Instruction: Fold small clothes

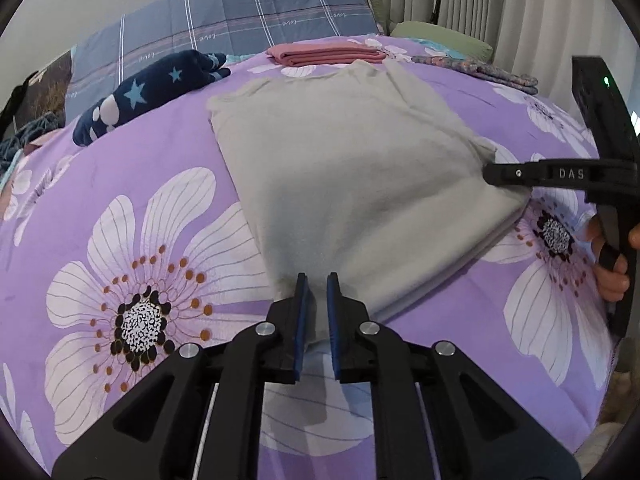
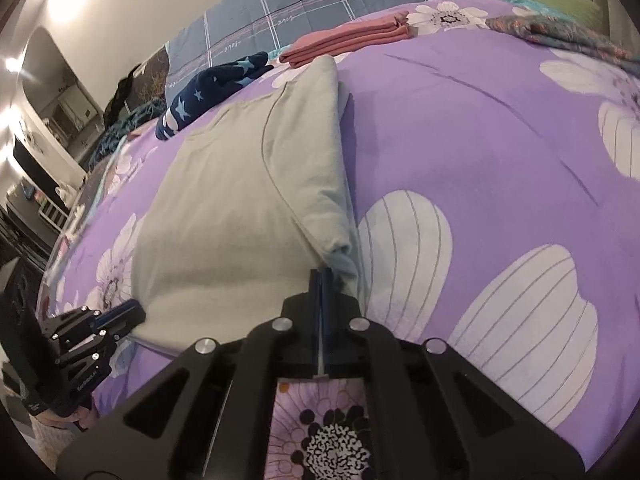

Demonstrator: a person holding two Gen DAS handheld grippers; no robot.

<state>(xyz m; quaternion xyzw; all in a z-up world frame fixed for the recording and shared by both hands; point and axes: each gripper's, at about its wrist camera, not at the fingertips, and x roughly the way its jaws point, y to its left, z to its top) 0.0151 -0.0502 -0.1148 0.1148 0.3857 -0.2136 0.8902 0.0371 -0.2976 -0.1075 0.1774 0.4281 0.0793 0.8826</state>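
Grey shirt point(image 1: 352, 184) lies on the bed point(image 1: 160, 152), sides already folded in to a long rectangle; lengthwise fold judged still to do. A folded pink garment point(image 1: 324, 54) sits further up the bed, apparently finished.

Left tongs point(image 1: 317, 280) clenched on the shirt's near hem corner, cloth between the pads. Right tongs point(image 2: 321, 274) clenched tight at the other near corner, apparently pinching its edge.

Left gripper point(image 1: 317, 280) nearly closed; right gripper point(image 2: 321, 274) fully closed, both angled downward.
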